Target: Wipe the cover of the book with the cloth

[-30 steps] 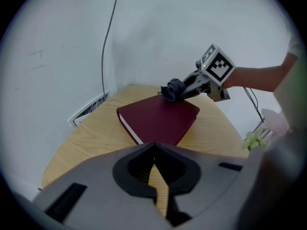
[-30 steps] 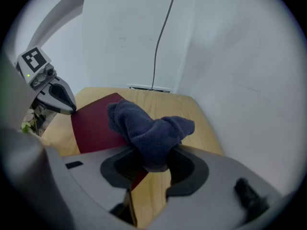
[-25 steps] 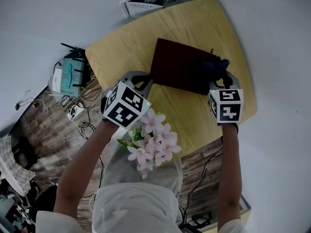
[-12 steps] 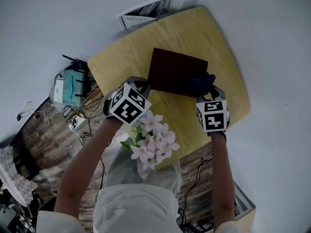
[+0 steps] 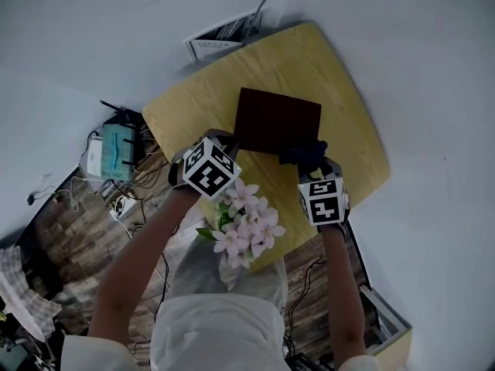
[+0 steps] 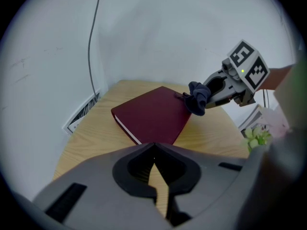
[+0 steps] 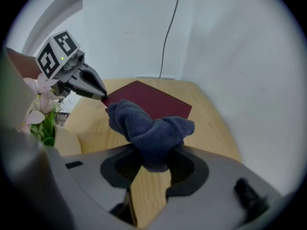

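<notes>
The dark red book lies closed and flat near the middle of the pale wooden counter, cover up. The navy cloth sits bunched at the book's near right corner, overlapping its edge. It is pinched between the right tongs, which are clamped on its lower fold while the rest bulges out ahead of them. The left tongs are pressed together with nothing between them, their tip at the book's near left corner – whether it touches the cover I cannot tell. Pink flowers stand at the counter's near edge, between the person's arms. Beyond the far edge, printed papers lean at the white wall.
</notes>
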Demonstrator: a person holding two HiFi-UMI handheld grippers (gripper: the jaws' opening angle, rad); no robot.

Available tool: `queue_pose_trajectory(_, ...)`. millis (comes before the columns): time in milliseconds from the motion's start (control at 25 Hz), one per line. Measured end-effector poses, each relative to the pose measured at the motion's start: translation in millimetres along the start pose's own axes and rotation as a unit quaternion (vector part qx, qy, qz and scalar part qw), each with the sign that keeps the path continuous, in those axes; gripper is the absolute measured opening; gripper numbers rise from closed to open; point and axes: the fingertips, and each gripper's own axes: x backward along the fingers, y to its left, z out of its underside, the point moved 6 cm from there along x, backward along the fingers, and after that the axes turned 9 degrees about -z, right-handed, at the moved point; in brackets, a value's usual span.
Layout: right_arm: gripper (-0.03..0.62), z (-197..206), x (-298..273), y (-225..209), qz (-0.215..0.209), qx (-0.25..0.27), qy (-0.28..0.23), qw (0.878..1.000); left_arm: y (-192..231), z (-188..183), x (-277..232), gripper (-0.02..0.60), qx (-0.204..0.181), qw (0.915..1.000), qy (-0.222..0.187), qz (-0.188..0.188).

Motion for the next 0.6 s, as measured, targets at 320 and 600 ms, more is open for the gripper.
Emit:
queue_pose_trajectory(320,0.153,10,14,28,-0.016,-0.017,0.003,1.000,-3,-1,21,0.011,-0.034,0.9994,-0.009,-0.006)
queue_pose_trajectory(600,0.153,11,42,43,-0.007,-0.053,-0.022,0.998,-3,-4,76,0.011,0.004,0.9982,-0.059,-0.007)
